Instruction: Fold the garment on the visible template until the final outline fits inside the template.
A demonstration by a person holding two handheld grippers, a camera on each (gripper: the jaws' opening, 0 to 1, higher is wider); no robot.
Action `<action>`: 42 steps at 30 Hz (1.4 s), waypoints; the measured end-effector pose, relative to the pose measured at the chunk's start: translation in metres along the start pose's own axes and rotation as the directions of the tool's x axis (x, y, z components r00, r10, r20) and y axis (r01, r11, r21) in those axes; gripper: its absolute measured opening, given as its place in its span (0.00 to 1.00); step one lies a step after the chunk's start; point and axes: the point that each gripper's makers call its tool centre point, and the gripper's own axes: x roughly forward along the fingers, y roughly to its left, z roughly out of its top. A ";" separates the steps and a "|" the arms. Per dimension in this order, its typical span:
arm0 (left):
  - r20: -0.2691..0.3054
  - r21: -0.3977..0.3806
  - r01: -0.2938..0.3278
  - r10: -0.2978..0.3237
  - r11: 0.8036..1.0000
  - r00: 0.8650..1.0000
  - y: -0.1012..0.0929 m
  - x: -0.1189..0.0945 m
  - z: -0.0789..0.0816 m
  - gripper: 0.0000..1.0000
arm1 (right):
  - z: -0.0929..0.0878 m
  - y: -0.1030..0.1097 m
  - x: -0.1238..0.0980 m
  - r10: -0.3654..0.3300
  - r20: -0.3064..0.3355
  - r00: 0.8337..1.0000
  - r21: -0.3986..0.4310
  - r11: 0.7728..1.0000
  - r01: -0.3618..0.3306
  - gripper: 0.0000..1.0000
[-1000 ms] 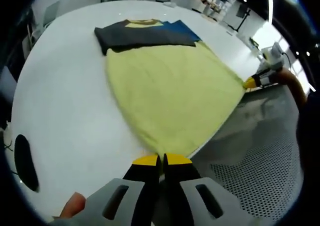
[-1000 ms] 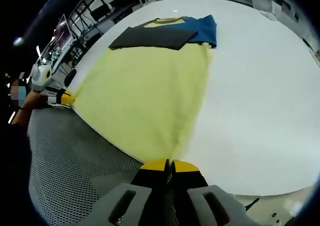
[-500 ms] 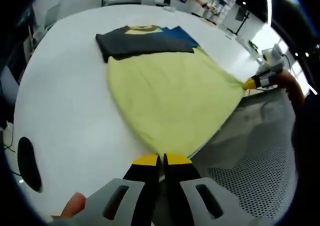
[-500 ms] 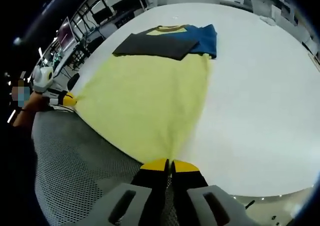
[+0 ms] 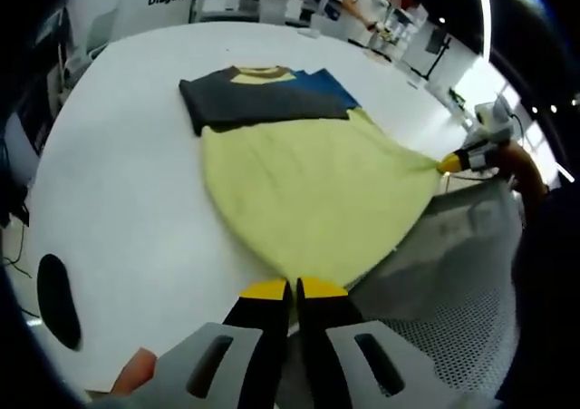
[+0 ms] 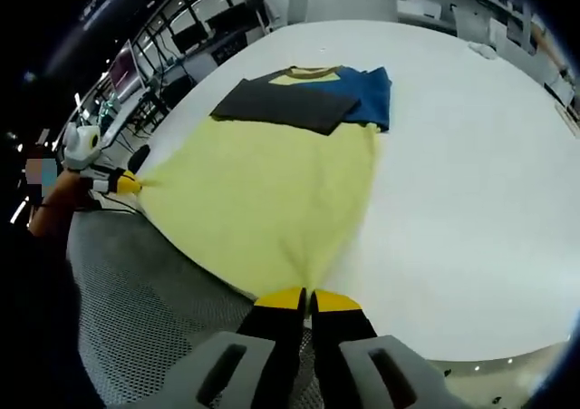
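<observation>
Gripping the yellow garment's [image 5: 308,200] hem corners at frame bottom, both grippers' [image 5: 292,288] [image 6: 308,295] fingers pinch closed; next, carry hem toward the collar on the desk [image 5: 118,182].

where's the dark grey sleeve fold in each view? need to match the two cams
Left gripper view: the dark grey sleeve lies upper centre, across the far end of the yellow shirt.
Right gripper view: the sleeve sits upper centre-left, again at the shirt's far end.
Shared landmark: the blue patch touching the sleeve's right end in both.
</observation>
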 end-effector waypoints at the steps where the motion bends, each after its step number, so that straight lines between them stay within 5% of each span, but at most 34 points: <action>1: 0.006 -0.001 -0.001 0.001 1.000 1.000 0.001 -0.001 0.002 0.00 | 0.002 0.000 -0.001 0.001 0.005 1.000 -0.001 1.000 -0.001 0.00; 42: 0.180 0.020 -0.027 0.023 0.999 0.983 0.020 -0.028 0.095 0.00 | 0.098 -0.008 -0.040 -0.010 0.174 0.985 -0.074 0.997 0.024 0.00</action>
